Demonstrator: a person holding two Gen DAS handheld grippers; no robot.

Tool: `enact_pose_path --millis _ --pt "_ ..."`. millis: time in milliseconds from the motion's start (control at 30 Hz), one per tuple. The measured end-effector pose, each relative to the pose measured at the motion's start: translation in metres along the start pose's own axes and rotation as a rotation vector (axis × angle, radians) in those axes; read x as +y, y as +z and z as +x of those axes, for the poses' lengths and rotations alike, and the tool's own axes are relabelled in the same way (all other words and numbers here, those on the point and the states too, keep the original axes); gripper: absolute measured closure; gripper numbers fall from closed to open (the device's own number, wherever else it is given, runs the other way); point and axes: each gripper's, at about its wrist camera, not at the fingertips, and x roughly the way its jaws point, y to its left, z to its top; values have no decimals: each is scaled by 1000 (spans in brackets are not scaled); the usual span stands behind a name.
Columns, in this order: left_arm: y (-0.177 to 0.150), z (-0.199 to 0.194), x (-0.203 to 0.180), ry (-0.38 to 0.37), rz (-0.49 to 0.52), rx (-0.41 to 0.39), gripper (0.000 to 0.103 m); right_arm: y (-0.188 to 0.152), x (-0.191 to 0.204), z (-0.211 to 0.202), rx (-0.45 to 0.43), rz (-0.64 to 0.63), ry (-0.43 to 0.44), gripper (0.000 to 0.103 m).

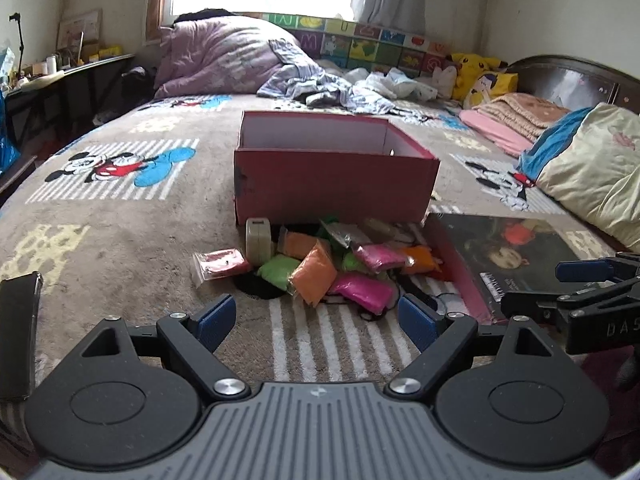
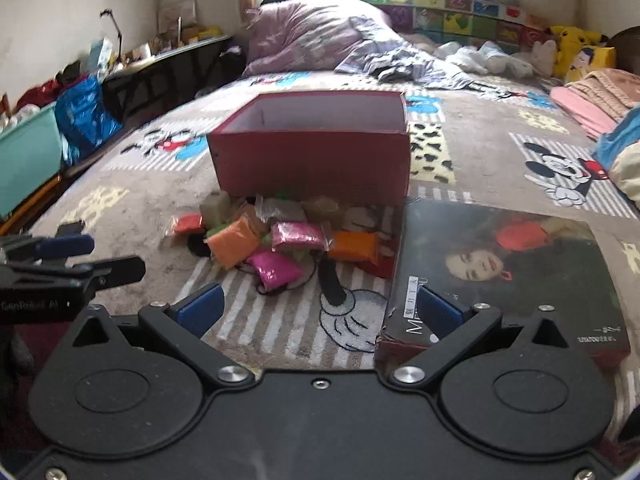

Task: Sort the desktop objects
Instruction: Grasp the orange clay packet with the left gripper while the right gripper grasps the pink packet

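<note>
An open red box [image 1: 332,176] [image 2: 316,160] stands on the bed. In front of it lies a pile of small coloured packets: orange [image 1: 314,276] [image 2: 234,242], pink [image 1: 362,290] [image 2: 276,268], green [image 1: 278,270] and a red one [image 1: 222,264] [image 2: 188,224]. A cream tape dispenser [image 1: 258,240] stands at the pile's left. My left gripper [image 1: 316,322] is open and empty, just short of the pile. My right gripper [image 2: 320,308] is open and empty; its right finger is over the box lid's near corner [image 2: 400,320].
A dark printed box lid [image 2: 508,272] [image 1: 508,252] lies right of the pile. A dark phone [image 1: 16,328] lies at the left. Bedding [image 1: 224,56], pillows [image 1: 592,168] and plush toys [image 1: 480,72] crowd the far side and right. A desk [image 2: 168,64] and bags stand left of the bed.
</note>
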Motion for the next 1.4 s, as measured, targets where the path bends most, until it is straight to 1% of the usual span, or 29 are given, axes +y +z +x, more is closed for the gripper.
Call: enact_pose_path --millis 100,167,233,333,467,500,567,633,733,833,933,1000,1100,1400 --pt "0 14 3 1 -12 12 15 1 -4 12 33 16 7 0" --pt "0 26 7 -17 -26 29 15 1 -6 20 49 19 27 0" --pt "0 36 8 -8 -17 34 15 0 -6 25 43 15 42 0" --pt "3 49 8 0 6 35 15 1 -7 34 28 3 41 1" --pt "6 63 8 -19 21 17 16 3 -11 46 15 8 49 1" --pt "7 67 8 -22 29 13 18 4 -11 49 14 7 48 1" --pt "9 75 7 -26 43 15 33 6 -12 56 15 1 49 1" --pt "10 83 7 -33 49 21 36 8 -12 62 11 -4 51 1" --pt "11 94 8 -32 56 20 37 10 -11 71 8 -21 50 2" --pt "12 105 10 -33 67 25 45 12 -11 80 10 -33 51 3" --pt "13 116 13 -38 64 34 48 13 -12 87 13 -36 54 3" --pt "13 121 14 -39 63 38 50 14 -12 91 14 -41 59 6" --pt "13 129 16 -45 64 46 52 15 -12 98 24 -51 64 18" --pt "9 142 19 -60 74 55 64 16 -10 113 36 -76 76 28"
